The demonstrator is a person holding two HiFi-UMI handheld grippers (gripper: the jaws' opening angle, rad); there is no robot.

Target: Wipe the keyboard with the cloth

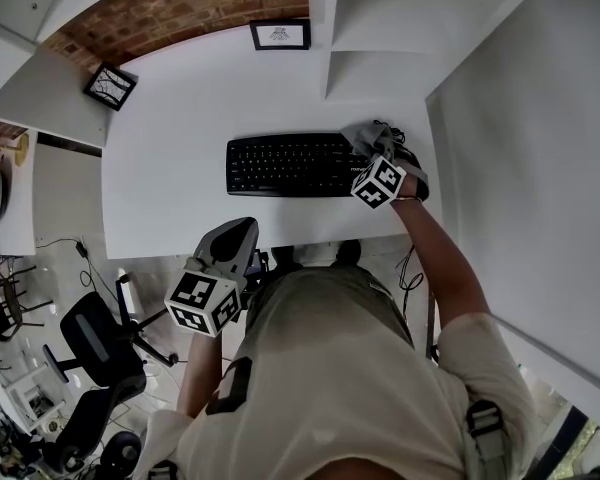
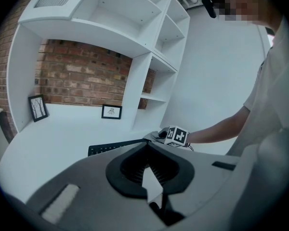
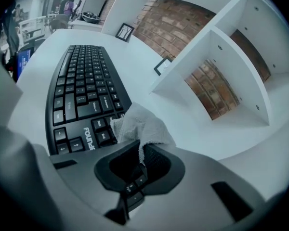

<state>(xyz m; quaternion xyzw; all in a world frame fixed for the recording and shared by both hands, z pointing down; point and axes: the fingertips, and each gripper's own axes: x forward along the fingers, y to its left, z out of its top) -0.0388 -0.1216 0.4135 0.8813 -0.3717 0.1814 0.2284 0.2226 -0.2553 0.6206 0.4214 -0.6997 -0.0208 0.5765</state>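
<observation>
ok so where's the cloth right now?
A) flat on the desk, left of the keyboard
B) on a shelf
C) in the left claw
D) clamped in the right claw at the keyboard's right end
D: the right gripper view shows the cloth pinched between the jaws of the right claw, hanging over the end keys of the keyboard.

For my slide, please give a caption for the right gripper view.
Right gripper holds white cloth at the right end of the black keyboard.
</observation>
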